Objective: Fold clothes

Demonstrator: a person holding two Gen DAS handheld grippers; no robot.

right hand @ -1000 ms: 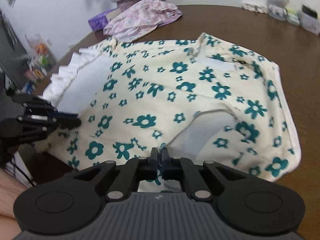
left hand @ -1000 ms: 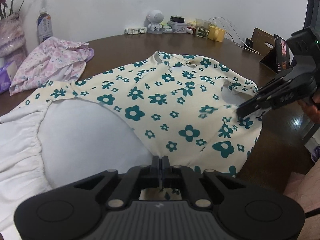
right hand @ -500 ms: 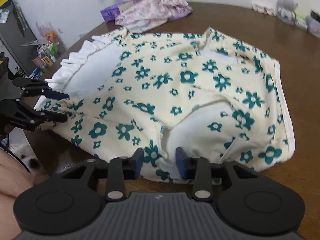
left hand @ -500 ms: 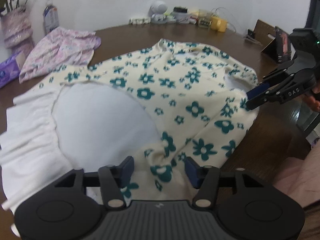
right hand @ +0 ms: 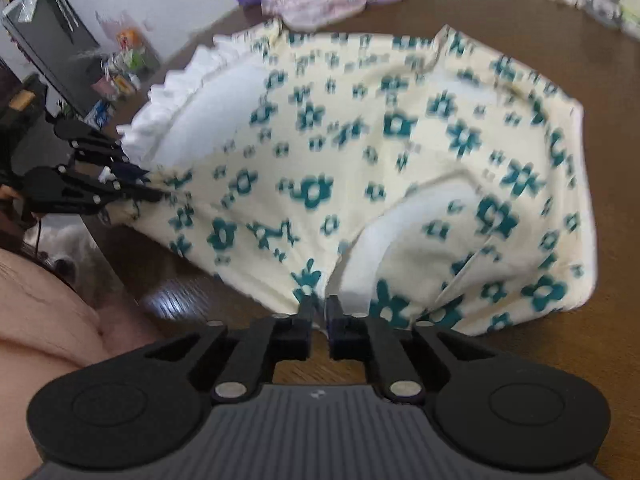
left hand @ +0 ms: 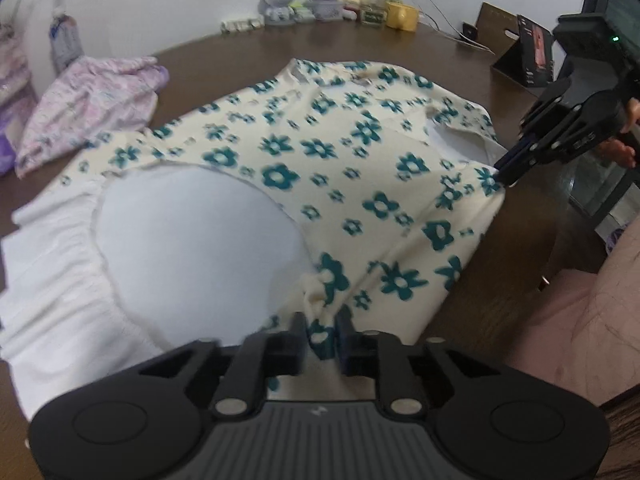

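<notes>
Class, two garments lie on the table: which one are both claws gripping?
The cream garment with teal flowers, pinched at its near edge; the pink-lilac one lies bunched and untouched beyond it.

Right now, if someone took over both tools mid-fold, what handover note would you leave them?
Left tool: jaws have just been closing, now pinched on the near hem of the floral garment.
Right tool: jaws have just been closing, clamped on the same hem further along.
Garment: spread on the brown table, white lining showing, near edge lifted.
Pink floral garment: heaped at the far side.
Done: both corners gripped.
Left: carry the hem over, flatten, finish folding.
</notes>
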